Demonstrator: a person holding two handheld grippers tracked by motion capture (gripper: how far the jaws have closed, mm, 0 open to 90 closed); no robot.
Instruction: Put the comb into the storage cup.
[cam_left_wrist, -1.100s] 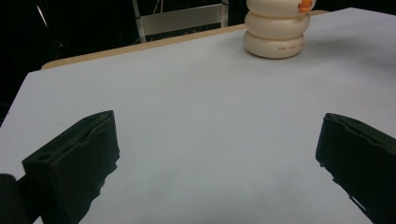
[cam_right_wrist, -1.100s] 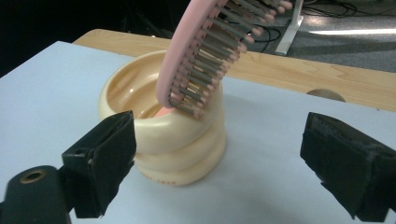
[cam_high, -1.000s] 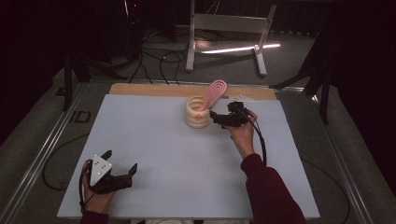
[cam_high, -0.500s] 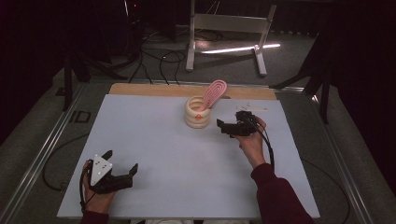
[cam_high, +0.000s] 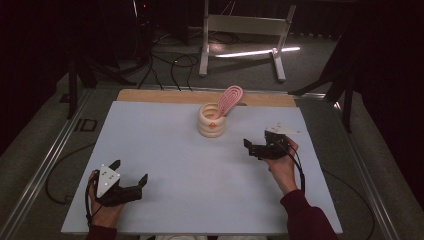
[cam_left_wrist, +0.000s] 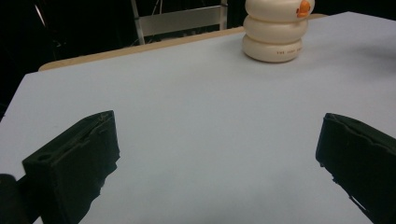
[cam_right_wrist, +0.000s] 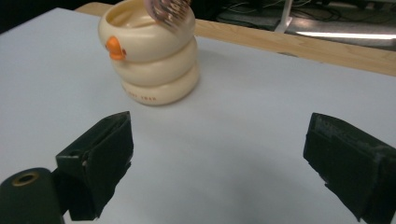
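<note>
A cream ringed holder (cam_high: 212, 120) with a small orange beak stands at the far middle of the white table (cam_high: 165, 145). A pink slotted spatula (cam_high: 229, 99) leans out of it to the right. The holder (cam_right_wrist: 148, 56) sits just ahead and left of my right gripper (cam_right_wrist: 219, 156), which is open and empty. In the high view that right gripper (cam_high: 251, 146) hovers right of the holder, nearer the front. My left gripper (cam_high: 129, 172) rests open at the front left corner, empty, with the holder (cam_left_wrist: 275, 30) far off ahead of it (cam_left_wrist: 215, 158).
A wooden strip (cam_high: 200, 96) runs along the table's far edge. Metal rails (cam_high: 40, 170) flank the table. Behind it stand a white frame (cam_high: 245, 35) and loose cables (cam_high: 165, 55) on the dark floor.
My right gripper has drawn back from the holder toward the near right, away from the spatula. The left gripper has stayed put.
</note>
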